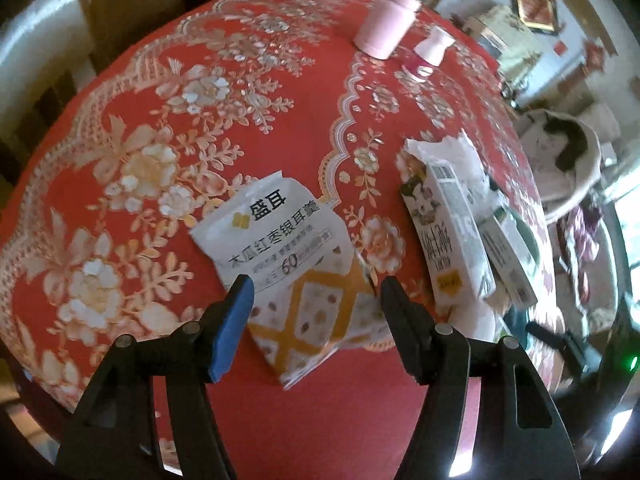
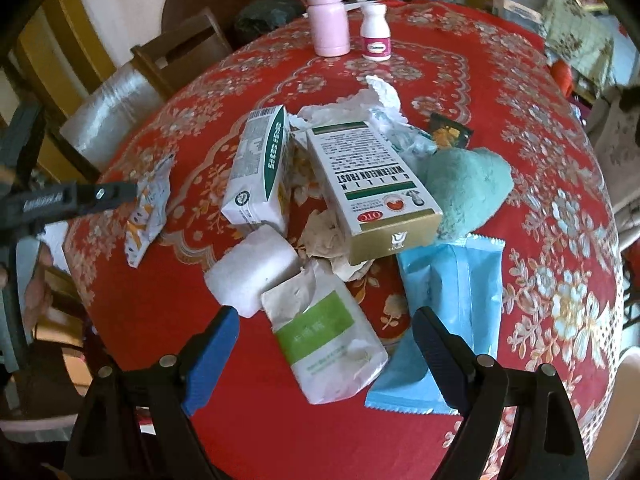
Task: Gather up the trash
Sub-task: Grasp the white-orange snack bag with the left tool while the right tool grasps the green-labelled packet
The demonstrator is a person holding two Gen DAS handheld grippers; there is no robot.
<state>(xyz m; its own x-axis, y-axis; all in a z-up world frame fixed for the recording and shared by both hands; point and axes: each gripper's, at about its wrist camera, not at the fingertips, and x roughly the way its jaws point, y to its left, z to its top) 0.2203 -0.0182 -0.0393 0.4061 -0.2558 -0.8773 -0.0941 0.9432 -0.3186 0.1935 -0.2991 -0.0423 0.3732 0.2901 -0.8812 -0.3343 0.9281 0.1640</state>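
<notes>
My left gripper [image 1: 316, 300] is open, its fingers on either side of a white and yellow food packet [image 1: 296, 264] lying flat on the red tablecloth [image 1: 200, 120]. A milk carton [image 1: 444, 232] and a medicine box [image 1: 508, 256] lie to its right. My right gripper [image 2: 326, 336] is open over a white and green packet [image 2: 328, 344]. Around it lie a blue wrapper [image 2: 444, 320], a white foam block [image 2: 252, 268], the gold and white medicine box [image 2: 372, 184], the carton [image 2: 260, 168], crumpled tissue [image 2: 376, 100] and a teal plush [image 2: 464, 188]. The left gripper [image 2: 120, 196] shows at the left.
A pink flask [image 2: 326, 16] and a white pill bottle [image 2: 375, 32] stand at the table's far side. A wooden chair [image 2: 168, 64] is at the back left. A lined bin [image 1: 560, 160] stands on the floor past the table's right edge.
</notes>
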